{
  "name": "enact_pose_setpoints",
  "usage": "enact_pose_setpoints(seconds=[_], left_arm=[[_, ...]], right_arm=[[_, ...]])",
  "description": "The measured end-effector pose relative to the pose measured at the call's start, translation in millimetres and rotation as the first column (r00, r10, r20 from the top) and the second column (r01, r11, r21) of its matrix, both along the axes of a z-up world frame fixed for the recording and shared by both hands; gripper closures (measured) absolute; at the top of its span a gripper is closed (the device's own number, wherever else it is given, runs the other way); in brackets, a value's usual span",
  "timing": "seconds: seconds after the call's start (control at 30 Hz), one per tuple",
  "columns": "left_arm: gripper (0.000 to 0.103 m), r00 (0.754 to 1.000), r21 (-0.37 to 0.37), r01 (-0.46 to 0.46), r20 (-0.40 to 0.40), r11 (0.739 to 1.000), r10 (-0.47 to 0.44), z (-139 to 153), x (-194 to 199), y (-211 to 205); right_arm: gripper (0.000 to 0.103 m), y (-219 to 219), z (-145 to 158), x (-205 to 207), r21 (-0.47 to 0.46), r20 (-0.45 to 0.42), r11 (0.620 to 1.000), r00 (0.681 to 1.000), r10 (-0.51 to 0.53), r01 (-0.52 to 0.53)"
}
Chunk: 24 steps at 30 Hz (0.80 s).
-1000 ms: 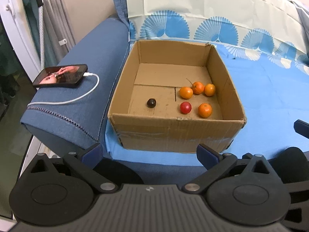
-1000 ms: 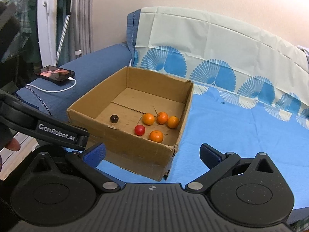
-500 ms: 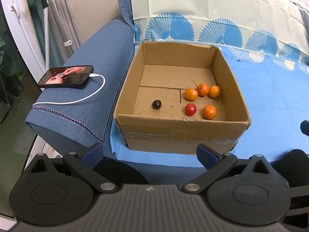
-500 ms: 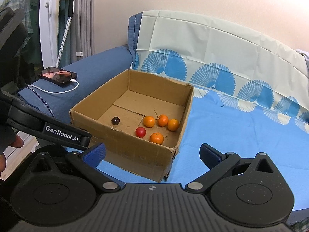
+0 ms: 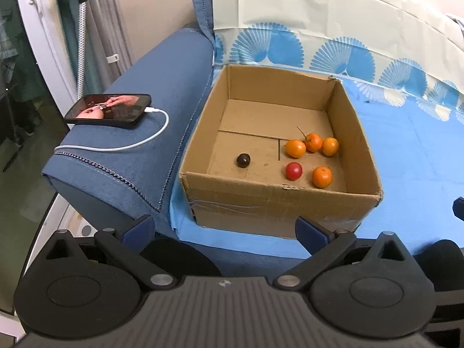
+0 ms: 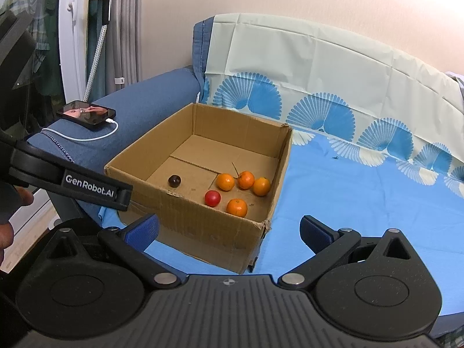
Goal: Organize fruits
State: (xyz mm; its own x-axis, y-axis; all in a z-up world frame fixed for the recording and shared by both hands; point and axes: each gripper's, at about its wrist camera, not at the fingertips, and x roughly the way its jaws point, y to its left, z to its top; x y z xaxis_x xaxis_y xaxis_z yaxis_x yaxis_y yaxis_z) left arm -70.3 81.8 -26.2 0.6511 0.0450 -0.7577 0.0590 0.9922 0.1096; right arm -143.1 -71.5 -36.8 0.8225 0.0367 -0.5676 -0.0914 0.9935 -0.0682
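1. Both tools are empty with their jaws spread wide apart: the left tool [image 5: 224, 226] and the right tool [image 6: 229, 229] hover short of the cardboard box [image 5: 278, 206], neither touching it.
2. The fruits lie on the floor of the box, which sits on the blue-sheeted sofa seat [image 5: 420, 156] against the armrest [image 5: 139, 150].
3. Four orange fruits gather at the right side: three touching in a row [image 5: 312, 142], and one orange fruit alone [image 5: 322, 177] nearer the front wall.
4. A red fruit [image 5: 293, 171] rests just beside that lone one; a dark fruit [image 5: 243, 160] sits apart, left of centre.
5. The deciding relation: every fruit lies ahead of and below the tools, behind the box's front wall, so any reach has to clear that wall and then descend.
6. From the left tool the dark fruit is nearly straight ahead; from the right tool the orange cluster [image 6: 246, 180] lies ahead and slightly left, so it looks the likelier arm for that group.
7. The fruits are round, so no long axis dictates the approach angle.
8. A phone [image 5: 108, 110] on its charging cable [image 5: 136, 142] lies on the armrest, clear of the reach.
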Motion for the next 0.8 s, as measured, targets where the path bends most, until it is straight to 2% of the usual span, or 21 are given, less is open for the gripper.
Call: enact_pose_setpoints(seconds=[0.8], left_arm=[[0.0,1.0,0.035,-0.001,-0.012,0.999,0.002,-3.7,0.0,-4.3]], right_arm=[[0.001,0.6,-1.0,1.8,0.013,-0.005,1.0,1.0,0.007,-0.007]])
